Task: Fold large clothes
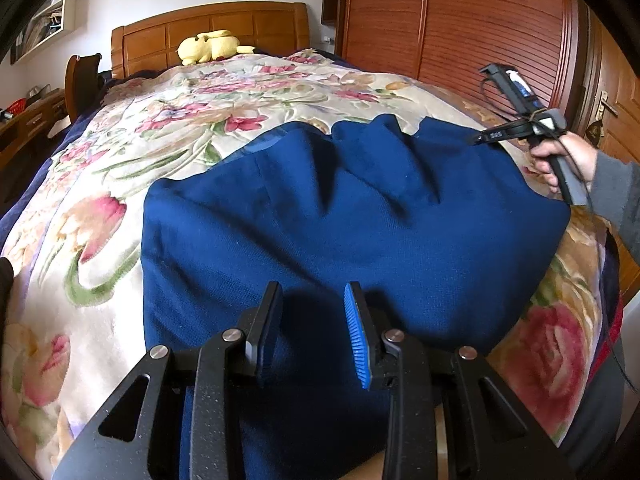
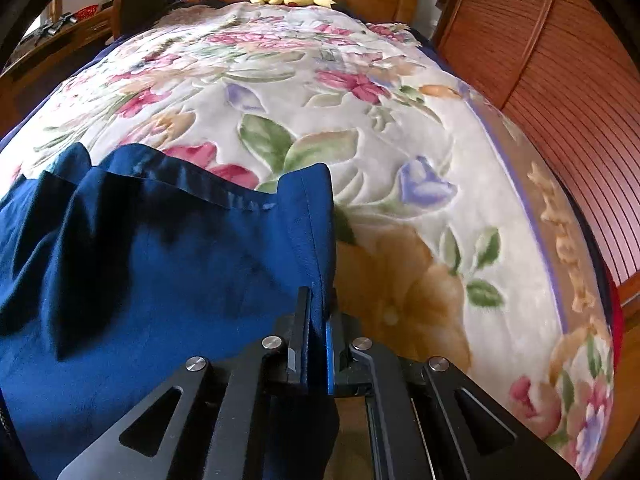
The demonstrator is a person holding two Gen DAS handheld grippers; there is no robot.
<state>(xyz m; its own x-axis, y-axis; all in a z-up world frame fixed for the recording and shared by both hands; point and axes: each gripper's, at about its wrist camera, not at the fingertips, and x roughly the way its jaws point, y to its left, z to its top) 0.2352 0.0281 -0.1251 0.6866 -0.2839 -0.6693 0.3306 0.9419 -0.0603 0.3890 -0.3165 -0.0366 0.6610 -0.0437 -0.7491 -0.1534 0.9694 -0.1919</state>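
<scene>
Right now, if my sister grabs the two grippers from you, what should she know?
Left gripper: open, holding nothing, just above the near part of the blue garment.
Right gripper: shut on the garment's right edge.
The garment lies spread on the flowery blanket, bunched and wrinkled along its far edge. A yellow plush toy sits by the headboard, out of the way.
Done: one edge gripped.
Left: probably grab an edge with the left gripper, smooth the cloth, then fold it.
</scene>
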